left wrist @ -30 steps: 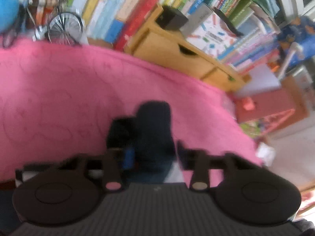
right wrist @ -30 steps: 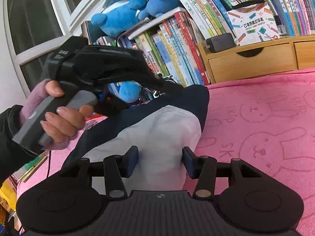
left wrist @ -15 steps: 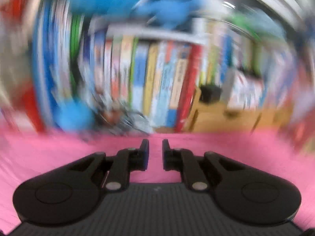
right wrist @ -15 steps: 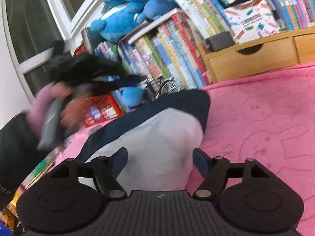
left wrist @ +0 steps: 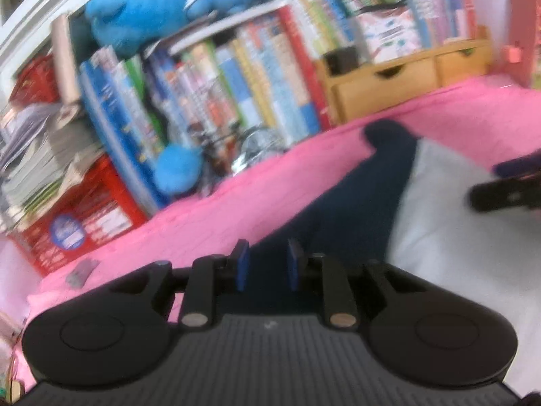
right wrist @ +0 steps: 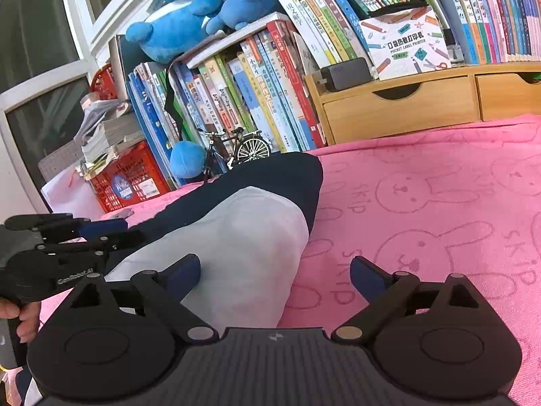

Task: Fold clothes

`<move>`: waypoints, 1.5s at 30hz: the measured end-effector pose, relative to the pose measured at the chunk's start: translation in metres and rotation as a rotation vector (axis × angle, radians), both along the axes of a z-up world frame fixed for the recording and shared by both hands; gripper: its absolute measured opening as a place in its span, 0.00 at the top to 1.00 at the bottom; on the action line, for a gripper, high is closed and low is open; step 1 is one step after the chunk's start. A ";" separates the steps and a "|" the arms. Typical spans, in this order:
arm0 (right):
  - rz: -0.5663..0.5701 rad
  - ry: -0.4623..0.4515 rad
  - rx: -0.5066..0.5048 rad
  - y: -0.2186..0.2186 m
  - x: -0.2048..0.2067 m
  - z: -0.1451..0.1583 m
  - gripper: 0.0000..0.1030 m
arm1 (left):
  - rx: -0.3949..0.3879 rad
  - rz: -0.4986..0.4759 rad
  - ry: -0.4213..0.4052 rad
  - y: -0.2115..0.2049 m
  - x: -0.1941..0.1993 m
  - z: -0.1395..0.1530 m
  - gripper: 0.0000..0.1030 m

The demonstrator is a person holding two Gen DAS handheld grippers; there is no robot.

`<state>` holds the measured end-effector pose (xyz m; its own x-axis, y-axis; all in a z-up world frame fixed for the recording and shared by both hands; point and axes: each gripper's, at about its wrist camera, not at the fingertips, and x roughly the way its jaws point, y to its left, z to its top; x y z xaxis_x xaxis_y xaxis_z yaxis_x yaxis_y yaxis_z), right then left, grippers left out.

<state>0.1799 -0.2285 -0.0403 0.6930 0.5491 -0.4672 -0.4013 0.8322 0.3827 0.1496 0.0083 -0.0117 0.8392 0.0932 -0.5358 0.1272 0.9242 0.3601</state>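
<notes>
One folded garment (right wrist: 236, 237), two grippers, one pink towel (right wrist: 439, 186), one model bicycle (right wrist: 236, 149), two wooden drawers (right wrist: 399, 108).

Garment (right wrist: 250, 237) on blanket (right wrist: 439, 203), before books (right wrist: 263, 84)

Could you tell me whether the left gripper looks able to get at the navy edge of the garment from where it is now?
Probably yes. The left gripper sits low over the garment's navy edge, its jaws slightly apart and opening, nothing lying between them and the cloth. The right gripper is off to the side.
</notes>
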 end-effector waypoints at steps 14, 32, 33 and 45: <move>0.016 -0.015 -0.026 0.005 -0.004 0.004 0.04 | -0.102 0.094 -0.084 0.020 -0.009 0.034 0.72; -0.011 0.011 0.067 -0.012 0.002 0.001 0.02 | 0.151 0.166 -0.056 0.012 -0.003 -0.010 0.64; -0.009 0.033 0.102 -0.017 0.006 -0.001 0.02 | 0.183 0.217 -0.045 0.022 -0.002 -0.011 0.65; -0.112 0.088 0.091 -0.036 -0.063 0.009 0.06 | -0.235 0.088 -0.058 0.049 -0.170 0.048 0.54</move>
